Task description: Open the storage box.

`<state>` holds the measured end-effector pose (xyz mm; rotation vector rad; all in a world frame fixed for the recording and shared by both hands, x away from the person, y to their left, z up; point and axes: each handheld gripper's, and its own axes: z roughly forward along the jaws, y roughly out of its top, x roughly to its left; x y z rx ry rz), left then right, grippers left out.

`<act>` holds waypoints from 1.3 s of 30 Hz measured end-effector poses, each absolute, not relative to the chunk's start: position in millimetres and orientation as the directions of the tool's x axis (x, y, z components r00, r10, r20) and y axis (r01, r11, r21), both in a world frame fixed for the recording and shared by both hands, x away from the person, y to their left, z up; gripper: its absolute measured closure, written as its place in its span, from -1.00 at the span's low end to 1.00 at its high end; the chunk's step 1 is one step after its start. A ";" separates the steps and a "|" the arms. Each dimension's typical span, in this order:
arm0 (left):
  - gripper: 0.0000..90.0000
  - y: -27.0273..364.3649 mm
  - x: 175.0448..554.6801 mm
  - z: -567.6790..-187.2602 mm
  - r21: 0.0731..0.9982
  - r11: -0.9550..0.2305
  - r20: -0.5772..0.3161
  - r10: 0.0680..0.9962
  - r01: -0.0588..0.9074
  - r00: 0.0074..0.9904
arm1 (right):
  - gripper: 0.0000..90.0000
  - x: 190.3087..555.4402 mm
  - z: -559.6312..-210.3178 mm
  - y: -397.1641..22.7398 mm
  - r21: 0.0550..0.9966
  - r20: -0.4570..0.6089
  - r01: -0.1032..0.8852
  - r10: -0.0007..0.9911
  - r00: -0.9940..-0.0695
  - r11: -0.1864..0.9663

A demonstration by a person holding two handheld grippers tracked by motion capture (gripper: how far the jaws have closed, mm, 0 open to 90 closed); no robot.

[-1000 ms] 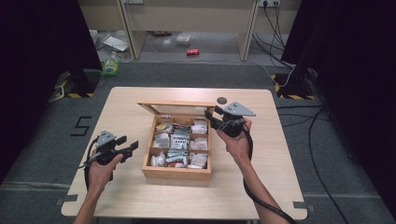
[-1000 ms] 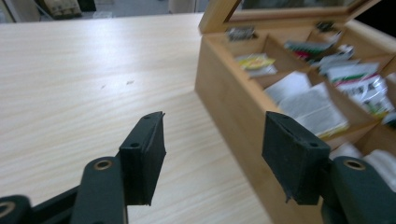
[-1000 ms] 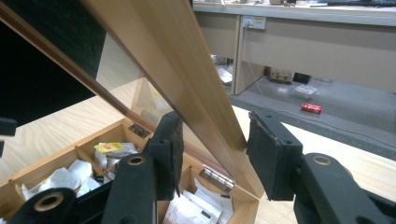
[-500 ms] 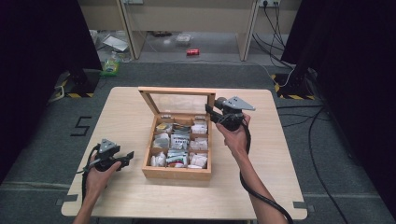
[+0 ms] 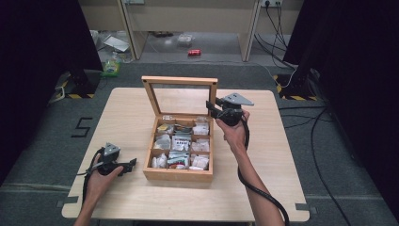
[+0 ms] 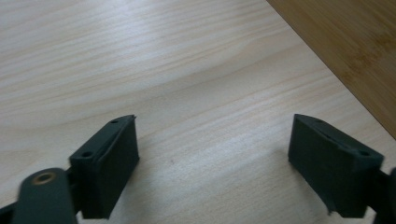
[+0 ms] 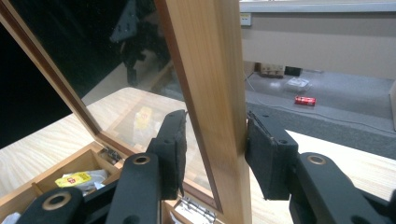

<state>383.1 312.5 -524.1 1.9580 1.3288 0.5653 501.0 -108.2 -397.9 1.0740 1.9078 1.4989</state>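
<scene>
Our right gripper (image 7: 212, 158) clamps the lid (image 7: 205, 70) frame upright; a slip drops it onto the box (image 5: 178, 173). Our left gripper (image 6: 212, 168) has just been opening, empty, on the table (image 6: 163, 70).

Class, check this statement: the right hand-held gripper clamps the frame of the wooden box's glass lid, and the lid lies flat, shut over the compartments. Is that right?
Not quite. The right hand-held gripper does clamp the lid by its frame, but the lid stands raised and the box is open, its compartments of packets uncovered. The high view shows this.
</scene>
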 end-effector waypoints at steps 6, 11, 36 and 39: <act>-0.70 312.6 383.3 -524.1 0.746 -0.236 -0.028 0.923 0.622 0.383 | 0.32 507.4 -398.5 -106.2 0.954 0.092 0.285 0.817 -0.569 0.092; -0.71 312.4 383.4 -524.3 0.746 -0.237 -0.028 0.923 0.622 0.385 | 0.33 511.6 -400.0 -104.8 0.954 0.094 0.289 0.827 -0.554 0.085; -0.73 312.9 383.3 -524.3 0.745 -0.244 -0.028 0.919 0.621 0.394 | 0.30 526.8 -413.3 -99.6 0.940 0.103 0.331 0.860 -0.500 0.080; -0.73 312.9 383.4 -524.3 0.745 -0.244 -0.028 0.919 0.621 0.394 | 0.28 528.3 -415.2 -99.2 0.937 0.105 0.340 0.863 -0.493 0.080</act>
